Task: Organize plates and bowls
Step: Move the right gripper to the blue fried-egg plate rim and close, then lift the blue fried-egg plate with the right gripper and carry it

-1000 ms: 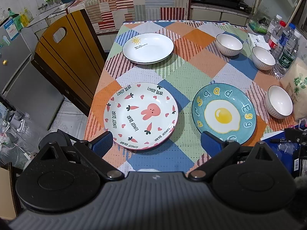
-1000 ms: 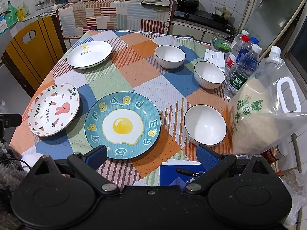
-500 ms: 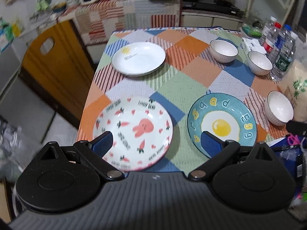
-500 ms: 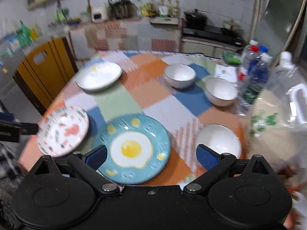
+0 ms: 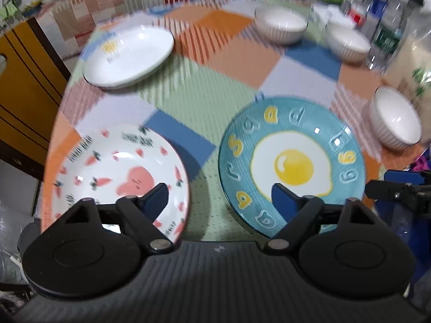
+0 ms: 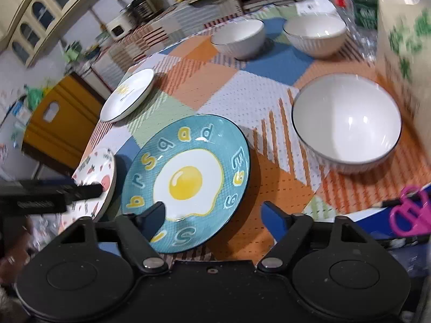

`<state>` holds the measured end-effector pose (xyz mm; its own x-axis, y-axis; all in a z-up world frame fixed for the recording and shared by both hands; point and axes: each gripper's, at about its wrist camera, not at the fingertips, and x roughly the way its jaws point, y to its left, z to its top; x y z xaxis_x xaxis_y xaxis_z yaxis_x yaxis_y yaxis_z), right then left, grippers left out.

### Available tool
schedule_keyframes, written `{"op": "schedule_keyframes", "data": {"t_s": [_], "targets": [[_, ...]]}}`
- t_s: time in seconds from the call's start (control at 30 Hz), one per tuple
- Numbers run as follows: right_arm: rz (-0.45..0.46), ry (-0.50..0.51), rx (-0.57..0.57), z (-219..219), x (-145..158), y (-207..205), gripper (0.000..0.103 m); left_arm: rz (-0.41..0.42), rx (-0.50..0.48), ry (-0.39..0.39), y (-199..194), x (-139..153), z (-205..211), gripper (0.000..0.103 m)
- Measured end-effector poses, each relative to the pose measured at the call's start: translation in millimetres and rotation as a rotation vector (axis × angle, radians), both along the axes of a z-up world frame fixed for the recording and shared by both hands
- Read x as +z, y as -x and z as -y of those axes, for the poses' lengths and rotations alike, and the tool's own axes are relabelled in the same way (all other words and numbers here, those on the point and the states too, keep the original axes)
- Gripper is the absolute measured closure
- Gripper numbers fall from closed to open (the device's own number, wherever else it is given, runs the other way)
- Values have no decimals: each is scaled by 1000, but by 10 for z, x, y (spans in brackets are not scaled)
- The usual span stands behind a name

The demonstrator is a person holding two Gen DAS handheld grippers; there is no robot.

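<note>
Plates and bowls all sit loose on the patchwork tablecloth (image 5: 188, 102), nothing stacked yet. Three plates: rabbit plate (image 5: 115, 180) at the near left edge, fried-egg plate (image 5: 291, 161) beside it to the right with a strip of cloth between them, sun plate (image 5: 129, 53) farther back on the left. Three white bowls: near bowl (image 6: 347, 123) to the right of the egg plate, two more bowls (image 6: 238, 37) (image 6: 315, 33) toward the far right, next to water bottles (image 5: 382, 13) and a rice bag (image 6: 404, 40).

Left gripper (image 5: 219, 196): jaws have just been closing but are wide apart and empty. One blue fingertip shows over the rabbit plate, the other over the egg plate, so it hangs above the gap between them, tilted down toward the table. Which plate it is after cannot be told.

Right gripper (image 6: 212, 215): jaws have also just been closing, well apart, gripping nothing. Left fingertip shows over the egg plate's near rim, right fingertip over orange cloth beside it. Likely lining up to pinch that rim, since a flat plate gives no other purchase. In the right wrist view the rabbit plate looks tipped, but fisheye and blur make that unsure.

Judged stage: start of the task, both hands on approach, sorting not begun. Plates probably go into one pile, bowls nested in another. Pink scissors (image 6: 409, 212) lie at the near right edge, clear of the work.
</note>
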<state>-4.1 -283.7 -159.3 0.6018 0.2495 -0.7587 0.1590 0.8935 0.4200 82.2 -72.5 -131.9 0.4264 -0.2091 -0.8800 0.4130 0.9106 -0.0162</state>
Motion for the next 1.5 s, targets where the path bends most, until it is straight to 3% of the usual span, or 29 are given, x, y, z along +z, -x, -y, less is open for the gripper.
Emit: {"op": "schedule_keyframes", "data": {"t_s": [0.07,0.2,0.23,0.33,0.4,0.47,0.63,0.83,1.0,1.1,1.33,1.5], "targets": [[-16,-13,-12,-7,-104,-40,30,-42,4,6,-45,-126,33,31],[-13,-60,-26,-22,-238,-97,40,-50,-6,-22,-42,-243,84,31],[-18,-73,-34,-18,-275,-123,43,-46,-6,-30,-34,-270,88,35],[-38,-103,-52,32,-384,-172,64,-5,-11,-48,-22,-290,101,45],[-52,-92,-57,61,-444,-171,87,-12,-3,-53,-42,-302,101,58],[-41,-104,-60,81,-493,-163,86,-55,8,-22,-82,-338,74,75],[-28,-112,-64,116,-506,-193,87,-118,29,60,-168,-456,57,80],[23,-70,-28,115,-507,-193,86,-114,48,80,-173,-479,54,82],[81,-11,23,49,-442,-149,85,-70,11,40,-173,-385,80,82],[112,-25,23,78,-414,-203,85,-43,-1,41,-241,-297,73,82],[188,4,26,6,-254,-513,85,-10,16,47,-652,-131,47,82],[211,39,8,-25,-247,-763,85,-7,11,55,-1018,-173,102,82]]}}
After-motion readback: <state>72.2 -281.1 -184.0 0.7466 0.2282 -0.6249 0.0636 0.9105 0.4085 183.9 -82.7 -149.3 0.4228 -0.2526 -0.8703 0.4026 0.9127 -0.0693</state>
